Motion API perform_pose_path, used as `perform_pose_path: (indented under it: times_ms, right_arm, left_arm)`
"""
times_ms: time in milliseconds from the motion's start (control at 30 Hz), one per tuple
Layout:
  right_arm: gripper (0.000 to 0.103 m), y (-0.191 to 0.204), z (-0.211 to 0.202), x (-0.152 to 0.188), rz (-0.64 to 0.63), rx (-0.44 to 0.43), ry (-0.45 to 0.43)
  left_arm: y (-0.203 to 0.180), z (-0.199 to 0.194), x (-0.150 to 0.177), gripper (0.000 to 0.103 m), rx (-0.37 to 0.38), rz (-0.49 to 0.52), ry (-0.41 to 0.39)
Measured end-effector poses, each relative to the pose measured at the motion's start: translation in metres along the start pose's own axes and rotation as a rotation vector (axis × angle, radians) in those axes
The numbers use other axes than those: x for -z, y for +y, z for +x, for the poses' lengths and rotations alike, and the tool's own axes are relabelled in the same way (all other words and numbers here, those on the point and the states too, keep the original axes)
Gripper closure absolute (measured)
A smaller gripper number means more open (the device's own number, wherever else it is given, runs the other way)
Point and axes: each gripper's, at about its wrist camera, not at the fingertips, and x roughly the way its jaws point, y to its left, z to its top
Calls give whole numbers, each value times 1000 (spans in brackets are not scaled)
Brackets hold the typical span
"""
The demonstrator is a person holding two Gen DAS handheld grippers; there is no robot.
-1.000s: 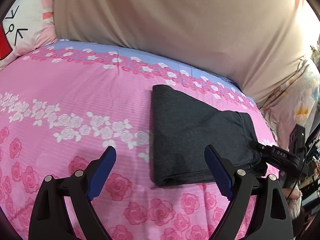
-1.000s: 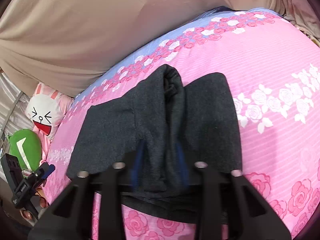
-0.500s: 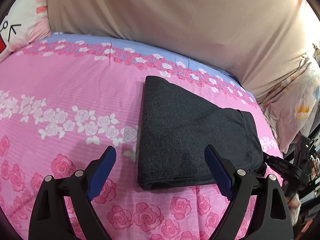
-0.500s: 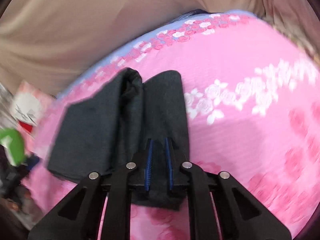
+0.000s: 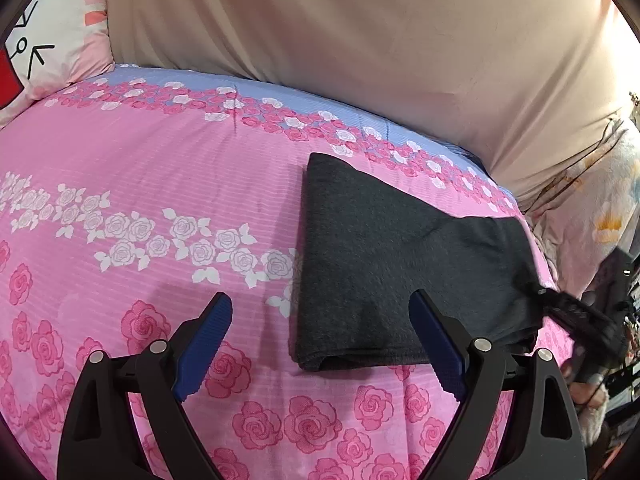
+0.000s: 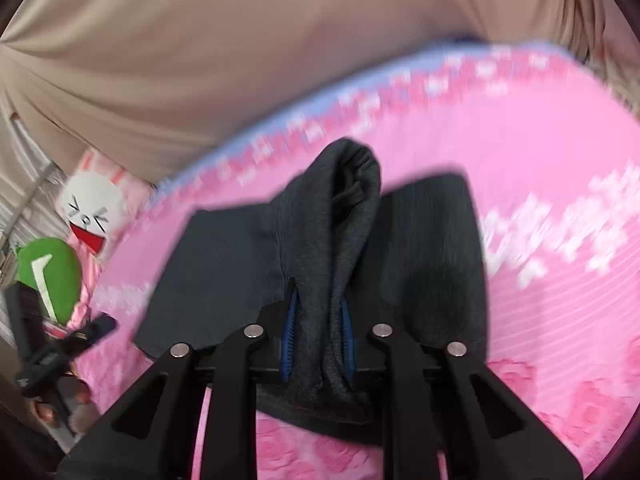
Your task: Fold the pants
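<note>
right gripper [image 6: 318,336]: jaws just closed, pinching pants [image 6: 352,216] fold between fingers | left gripper [image 5: 320,344]: wide open, empty, pants beyond right finger

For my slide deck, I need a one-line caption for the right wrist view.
Right tool pinches a bunched fold of the dark pants on the pink floral sheet.

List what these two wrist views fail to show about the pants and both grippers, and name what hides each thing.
- Right wrist view: the fabric between the right gripper's closing jaws is bunched, so the pants' layers there cannot be counted.
- Same view: motion blur smears the bedsheet flowers.
- Left wrist view: the open left gripper's right finger covers the pants' near right corner.
- Left wrist view: the right gripper is blurred; its jaws are unreadable there.
</note>
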Motion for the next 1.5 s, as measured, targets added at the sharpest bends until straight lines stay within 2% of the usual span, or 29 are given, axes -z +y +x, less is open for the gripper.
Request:
perform_pose_path:
  times_ms: [67, 133, 167, 267, 333, 400, 433, 500, 567, 600, 633, 667, 700, 800, 867, 933, 967, 1000, 1033, 1067, 1100, 1167, 1233, 1300, 1367, 1400, 1433, 1467, 1500]
  right_arm:
    - [86, -7, -3, -1, -1, 40, -5]
    - [83, -23, 16, 8, 7, 113, 61]
    - [77, -29, 23, 12, 25, 115, 81]
    - [70, -34, 9, 15, 98, 67, 36]
    - [54, -37, -3, 15, 111, 79, -1]
    - [20, -41, -11, 18, 127, 111, -12]
    - [14, -43, -12, 21, 132, 130, -6]
    - [12, -49, -9, 26, 159, 118, 32]
    - [12, -50, -4, 26, 169, 95, 53]
    - [31, -47, 0, 23, 146, 74, 64]
    - [45, -44, 5, 22, 137, 63, 76]
    - [56, -39, 6, 20, 124, 71, 70]
    - [68, -34, 6, 18, 111, 62, 70]
    - [75, -15, -12, 11, 94, -7, 15]
    - [79, -2, -24, 11, 75, -50, -6]
    - [80, 6, -24, 19, 44, -20, 9]
    - [80, 5, -20, 23, 38, 3, 27]
    - [78, -2, -10, 34, 39, 70, 66]
    - [76, -8, -6, 39, 62, 98, 82]
    - [76, -16, -5, 44, 103, 101, 91]
    - [76, -20, -8, 45, 147, 60, 83]
    - [76, -14, -15, 36, 149, 26, 54]
    - [67, 6, -20, 18, 90, 20, 22]
    - [32, 26, -13, 4, 21, 7, 10]
    - [20, 45, 14, -3, -59, 24, 40]
    - [32, 50, 27, -2, -83, 34, 64]
    - [54, 54, 43, -1, -109, 40, 113]
    - [84, 55, 53, 1, -119, 56, 149]
    - [87, 59, 47, 1, -127, 55, 121]
  left_arm:
    - [0, -1, -1, 16, 13, -2, -6]
    - [-2, 3, -2, 16, 32, -4, 1]
    - [-3, 7, -2, 16, 38, -7, 8]
    - [-6, 23, -4, 16, 46, -17, 51]
    - [-6, 36, -7, 16, 70, -43, 96]
    - [-6, 49, -9, 16, 95, -73, 135]
    - [-7, 54, -9, 16, 105, -84, 149]
    - [-10, 68, -8, 16, 143, -102, 193]
    - [-16, 76, -9, 13, 162, -97, 178]
    - [-18, 79, -10, 20, 171, -89, 183]
    - [-21, 82, -11, 38, 188, -80, 179]
    - [-22, 84, -13, 72, 177, -69, 178]
    - [-22, 83, -16, 79, 166, -59, 174]
    - [-15, 58, -27, 83, 223, -61, 124]
    - [-8, 30, -32, 84, 213, -46, 74]
    - [2, 8, -30, 83, 164, -8, 44]
    - [8, 6, -28, 81, 147, -5, 58]
    - [16, 9, -23, 77, 137, -9, 93]
    - [27, 16, -14, 74, 122, -26, 140]
    - [36, 24, -5, 71, 92, -42, 172]
    - [42, 27, 2, 64, 75, -53, 185]
    - [51, 22, 12, 59, 76, -88, 146]
    - [48, 13, 11, 58, 52, -75, 94]
    - [42, 6, 7, 47, 5, -41, 43]
    - [37, 0, 4, 47, -17, -26, 18]
    - [39, -2, 2, 46, -7, -24, 13]
    - [37, -7, 0, 45, 6, -24, 5]
    - [36, -11, -2, 43, 10, -22, -3]
    - [34, -16, -5, 41, 10, -17, -16]
